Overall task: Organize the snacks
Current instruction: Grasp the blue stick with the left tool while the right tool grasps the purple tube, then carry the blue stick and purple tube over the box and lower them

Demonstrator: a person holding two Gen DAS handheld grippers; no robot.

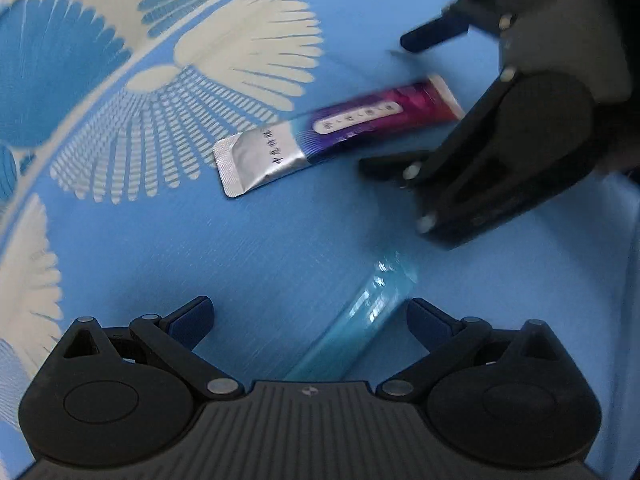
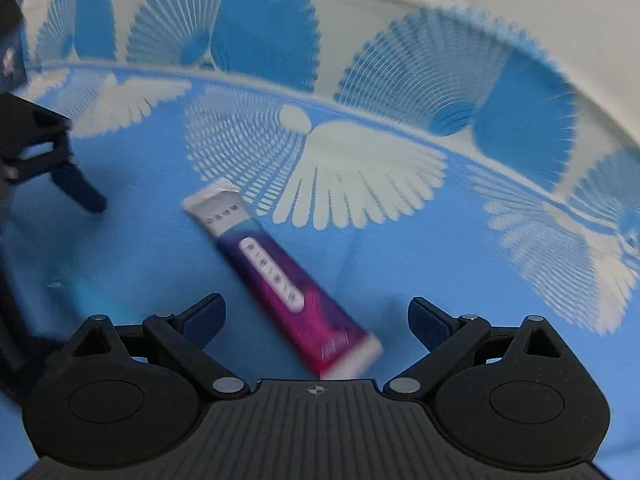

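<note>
A long snack stick packet [image 1: 336, 128], silver at one end and purple to pink at the other, lies flat on the blue patterned cloth [image 1: 200, 248]. My right gripper [image 1: 412, 100] stands open over its pink end, one finger on each side. From the right wrist view the same packet [image 2: 280, 272] runs between the open right gripper [image 2: 318, 312], with neither pad touching it. My left gripper [image 1: 312, 316] is open above a clear bluish stick packet [image 1: 360, 308] that lies on the cloth between its fingers, untouched. One left finger [image 2: 84, 192] shows at the left.
The cloth [image 2: 400, 264] has white and blue fan patterns, and a white border runs along its far side. A dark box [image 2: 12, 60] stands at the far left edge. A dark sleeve [image 1: 616, 40] is behind the right gripper.
</note>
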